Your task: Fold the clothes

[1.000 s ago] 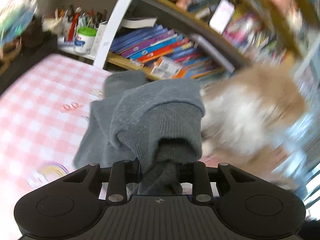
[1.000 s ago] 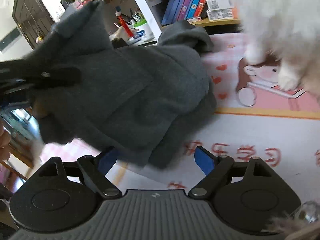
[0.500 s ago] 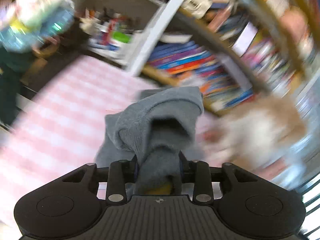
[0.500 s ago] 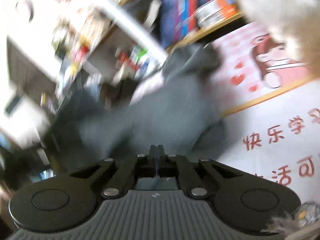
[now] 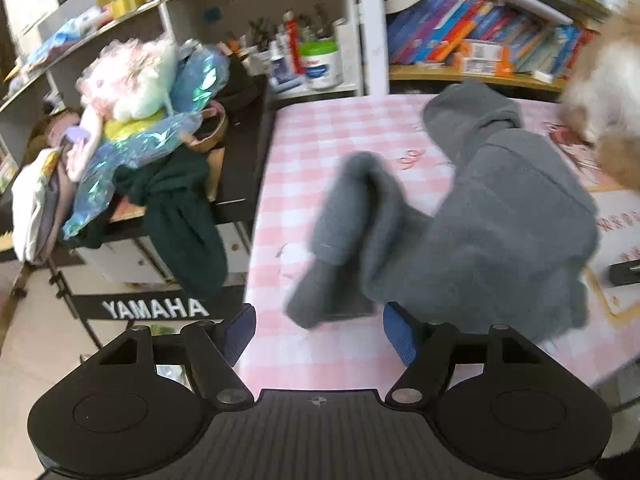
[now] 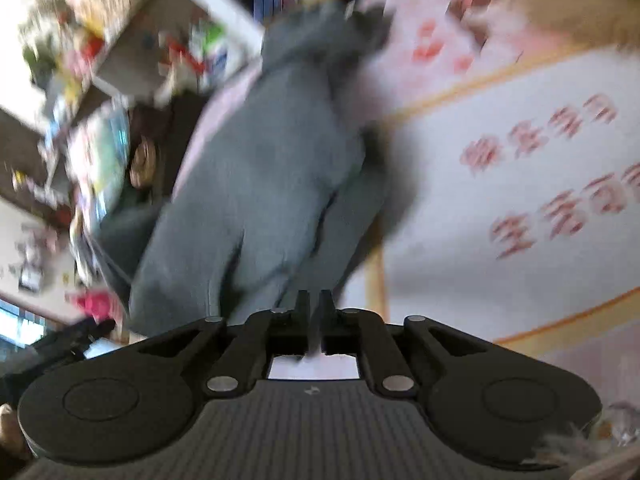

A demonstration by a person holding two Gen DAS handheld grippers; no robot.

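A grey hoodie (image 5: 500, 216) lies bunched on the pink checked tablecloth (image 5: 320, 140), with one sleeve (image 5: 344, 240) flopped toward me, blurred. My left gripper (image 5: 320, 332) is open and empty just in front of the sleeve's cuff. In the right wrist view the hoodie (image 6: 272, 168) stretches away from my right gripper (image 6: 314, 304), whose jaws are closed together on the hoodie's near edge; the frame is blurred.
A fluffy white and tan animal (image 5: 608, 92) stands on the table at the right, beside the hoodie. Bookshelves (image 5: 480, 40) run behind the table. A keyboard stand with toys and dark green clothing (image 5: 176, 208) is left of the table edge.
My left gripper let go of the grey sleeve, which dropped to the table, and pulled back. My right gripper, open a second ago, closed on the hoodie's edge and is moving.
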